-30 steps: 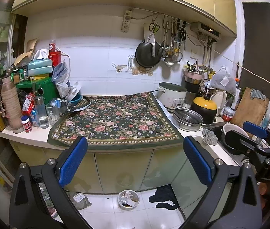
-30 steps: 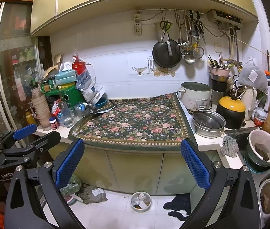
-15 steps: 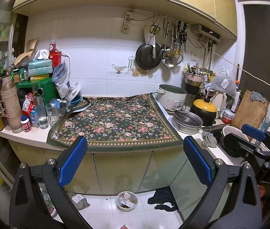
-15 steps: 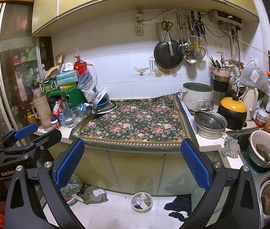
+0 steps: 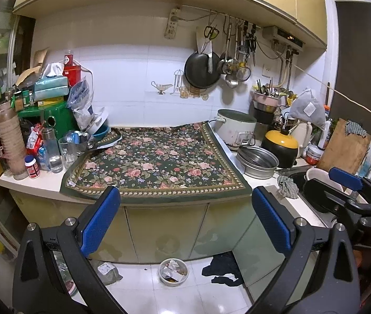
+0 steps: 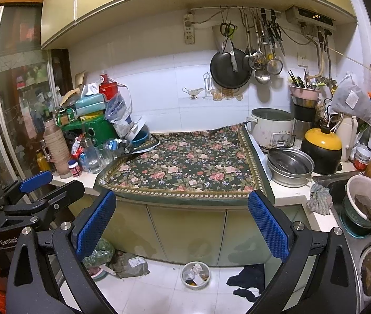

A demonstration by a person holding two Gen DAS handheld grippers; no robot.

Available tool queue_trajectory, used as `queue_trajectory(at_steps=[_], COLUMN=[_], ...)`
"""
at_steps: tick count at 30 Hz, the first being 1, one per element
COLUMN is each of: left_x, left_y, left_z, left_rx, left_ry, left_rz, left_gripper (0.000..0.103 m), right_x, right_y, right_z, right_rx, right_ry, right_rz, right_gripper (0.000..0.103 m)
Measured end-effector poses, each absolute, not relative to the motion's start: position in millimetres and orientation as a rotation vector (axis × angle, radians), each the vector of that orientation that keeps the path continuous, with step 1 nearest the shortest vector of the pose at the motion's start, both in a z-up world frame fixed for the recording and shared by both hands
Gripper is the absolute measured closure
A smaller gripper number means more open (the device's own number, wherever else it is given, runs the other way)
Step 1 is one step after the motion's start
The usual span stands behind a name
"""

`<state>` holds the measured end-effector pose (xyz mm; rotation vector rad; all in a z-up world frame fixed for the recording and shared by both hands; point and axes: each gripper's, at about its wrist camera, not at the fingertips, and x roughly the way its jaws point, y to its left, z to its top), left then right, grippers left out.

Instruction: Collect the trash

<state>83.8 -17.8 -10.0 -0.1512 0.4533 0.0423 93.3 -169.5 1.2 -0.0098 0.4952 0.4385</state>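
Observation:
My left gripper [image 5: 185, 217] is open and empty, held in the air in front of the counter. My right gripper [image 6: 180, 219] is also open and empty, beside it to the right. On the floor below the cabinets stands a small metal bowl of scraps [image 5: 173, 271] [image 6: 195, 275]. A crumpled bag [image 5: 108, 270] [image 6: 131, 264] lies left of it, a dark cloth [image 5: 223, 268] [image 6: 248, 278] right of it. The counter carries a floral cloth [image 5: 156, 167] [image 6: 188, 167] with nothing on it.
Bottles, glasses and boxes [image 5: 41, 136] crowd the counter's left end. A rice cooker [image 5: 235, 128], metal pots [image 5: 257, 161] and a yellow-lidded pot [image 5: 281, 144] stand at the right. A sink with bowls [image 6: 363, 206] lies at the far right. Cabinets hang overhead.
Both grippers have drifted slightly back and up from the counter, so the floor bowl sits a little lower in view. Jaws stay open.

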Motion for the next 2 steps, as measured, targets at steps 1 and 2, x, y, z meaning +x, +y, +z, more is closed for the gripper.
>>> queue_trajectory(at_steps=[1,2], left_x=[85.9,88.1], left_y=[-18.7,-19.1], left_z=[-10.9,-11.6], left_rx=[-0.151,-0.151], left_ry=[0.457,0.46], left_rz=[0.047,0.051], left_gripper=[0.002,0.002], right_x=[94.7,95.4], right_y=[-170.1,-169.6], right_z=[0.2,-0.8], right_rx=[-0.008,-0.008], right_ry=[0.499,0.502], right_rz=[0.44,0.442], right_gripper=[0.003,0.003])
